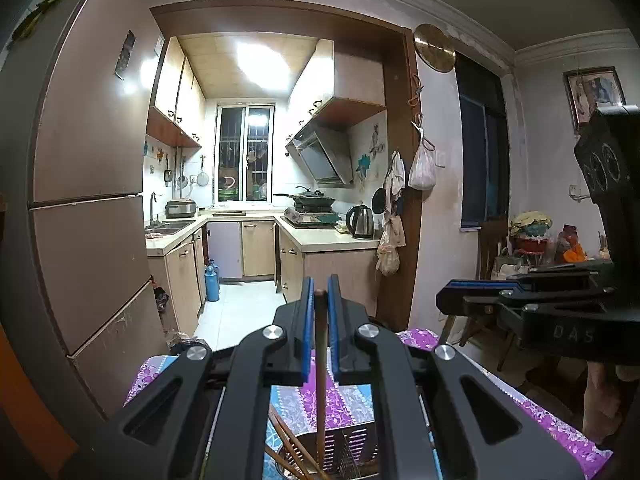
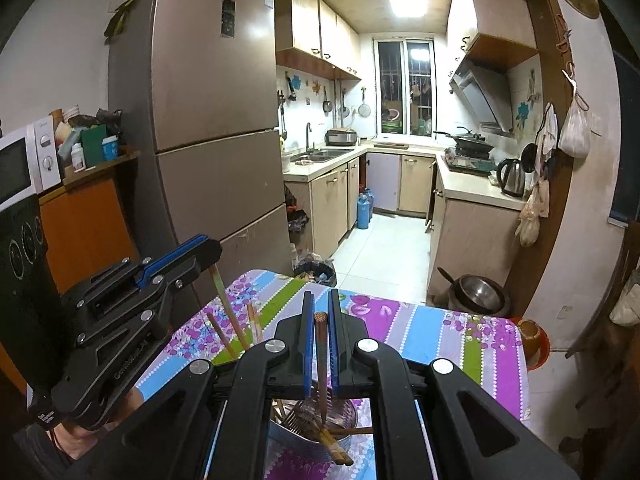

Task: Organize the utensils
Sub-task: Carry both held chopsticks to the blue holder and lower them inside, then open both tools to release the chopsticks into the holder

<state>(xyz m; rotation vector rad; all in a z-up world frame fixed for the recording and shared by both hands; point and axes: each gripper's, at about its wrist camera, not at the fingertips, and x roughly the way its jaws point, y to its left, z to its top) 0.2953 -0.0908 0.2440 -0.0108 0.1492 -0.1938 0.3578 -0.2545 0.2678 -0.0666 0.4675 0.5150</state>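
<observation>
Chopsticks, one per gripper, hang upright over the table: the left gripper [image 1: 320,300] pinches one [image 1: 320,380] above a perforated metal holder [image 1: 344,446], the right gripper [image 2: 320,304] another [image 2: 321,360] over a steel bowl [image 2: 344,412]. Light, stiff, probably slick; grip near the top.

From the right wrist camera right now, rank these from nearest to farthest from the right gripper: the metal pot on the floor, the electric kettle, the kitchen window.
From the right gripper:
1. Metal pot, on the floor just right of the table.
2. Electric kettle, on the right-hand counter.
3. Kitchen window, on the far back wall.
</observation>
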